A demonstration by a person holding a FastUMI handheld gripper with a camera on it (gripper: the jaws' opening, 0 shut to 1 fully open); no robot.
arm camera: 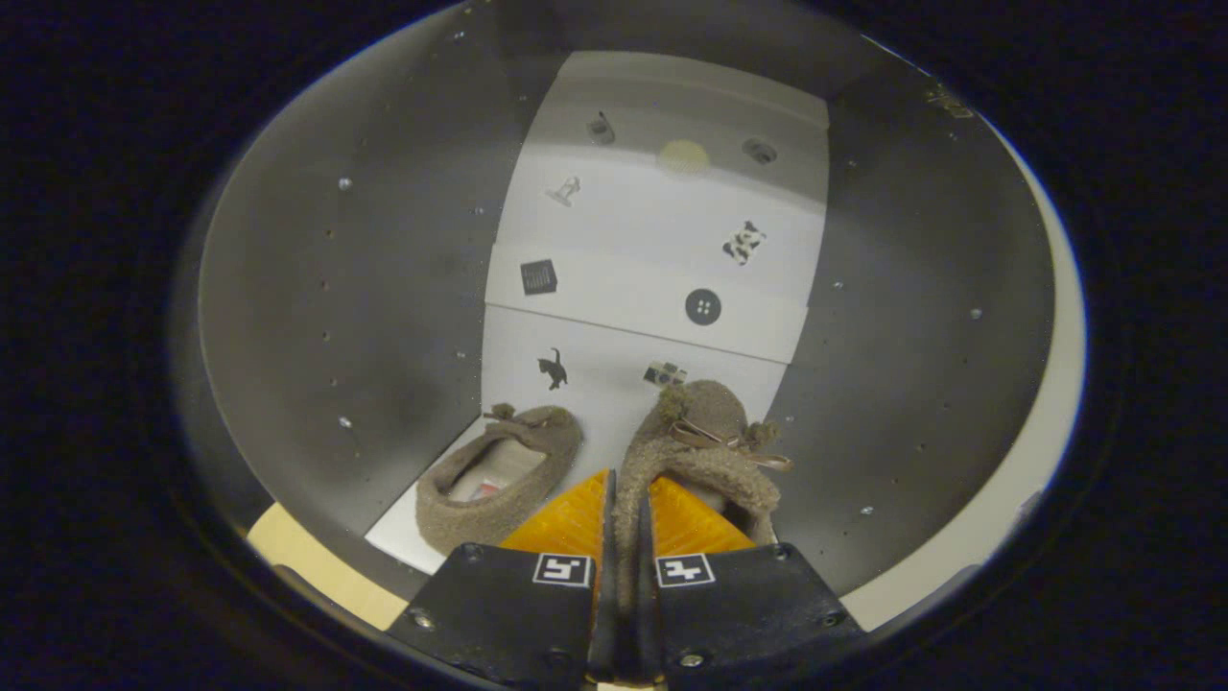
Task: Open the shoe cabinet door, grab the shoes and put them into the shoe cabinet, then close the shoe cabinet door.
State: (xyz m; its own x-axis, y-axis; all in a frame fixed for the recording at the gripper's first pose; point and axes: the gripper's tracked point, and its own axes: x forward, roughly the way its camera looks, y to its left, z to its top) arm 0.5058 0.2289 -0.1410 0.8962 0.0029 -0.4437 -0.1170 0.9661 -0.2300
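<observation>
The gripper (624, 499) sits at the bottom middle of the picture, and it looks into the shoe cabinet (288, 288). The two fingers are almost closed. They pinch the fuzzy side wall of the right slipper (705, 441), one finger on the outside and one on the inside of the shoe. So the fingers are gripping this slipper.

The right slipper is brown and fluffy, with a small bow and little pom-poms on its top. Its toe points away from the fingers, toward the back of the cabinet. I cannot tell if it rests on the cabinet floor or hangs a bit above it.

The left slipper (499, 475) lies just to the left of the fingers, in the lower middle of the picture. It looks the same, brown and fluffy with a bow. It sits on the white floor of the cabinet, and you can see inside it. The two slippers are close, side by side, but they do not touch.

The cabinet has dark grey side walls with rows of small holes and little shiny pegs. In the middle of the picture are white shelves (652, 307), one above the other, going up toward the top. They have small stickers on them: a black cat (553, 369), a round button (703, 307), a dark square (538, 277) and some others that are too small to make out.
</observation>
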